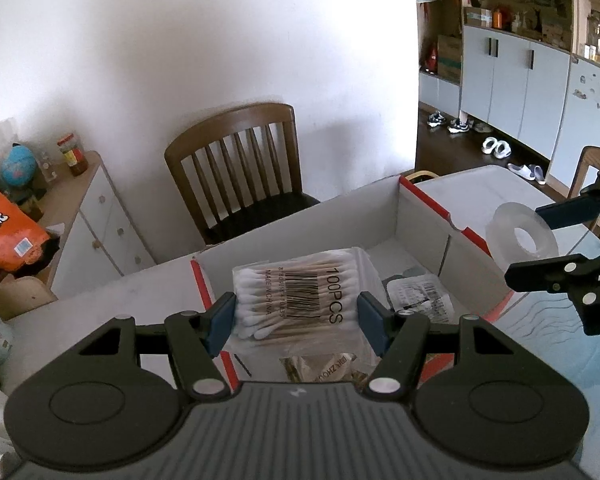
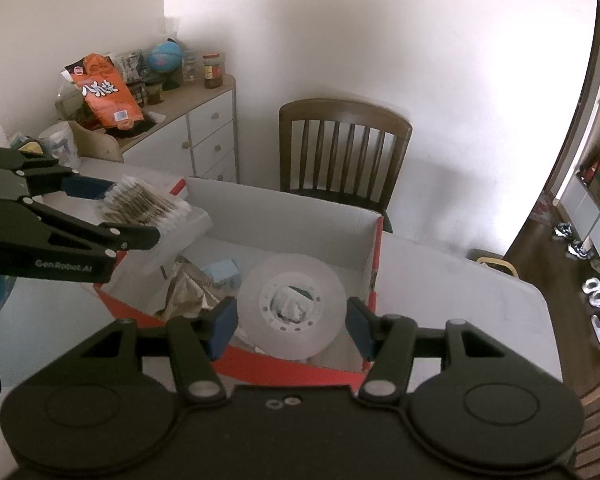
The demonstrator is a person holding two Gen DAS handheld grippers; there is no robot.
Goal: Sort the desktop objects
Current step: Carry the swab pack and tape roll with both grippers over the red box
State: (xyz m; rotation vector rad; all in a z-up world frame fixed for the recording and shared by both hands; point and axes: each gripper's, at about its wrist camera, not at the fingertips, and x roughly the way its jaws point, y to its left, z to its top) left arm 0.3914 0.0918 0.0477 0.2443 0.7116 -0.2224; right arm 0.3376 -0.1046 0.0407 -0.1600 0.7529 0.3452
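My left gripper (image 1: 296, 316) is shut on a clear pack of cotton swabs (image 1: 296, 296), which hangs over the left part of a red-and-white cardboard box (image 1: 340, 220). In the right wrist view the same left gripper (image 2: 128, 212) holds the swab pack (image 2: 144, 202) above the box's left end. My right gripper (image 2: 292, 324) is shut on a roll of clear tape (image 2: 252, 300), held over the box (image 2: 280, 224) near its front right corner. The left wrist view shows the tape (image 1: 504, 236) and the right gripper (image 1: 540, 244) at the right edge.
Inside the box lie a foil packet (image 2: 188, 284), a pale blue item (image 2: 220, 270) and a barcoded plastic packet (image 1: 420, 296). The box rests on a white table (image 2: 460, 300). A wooden chair (image 2: 340, 148) stands behind it, and a cluttered white cabinet (image 2: 204, 128) to the left.
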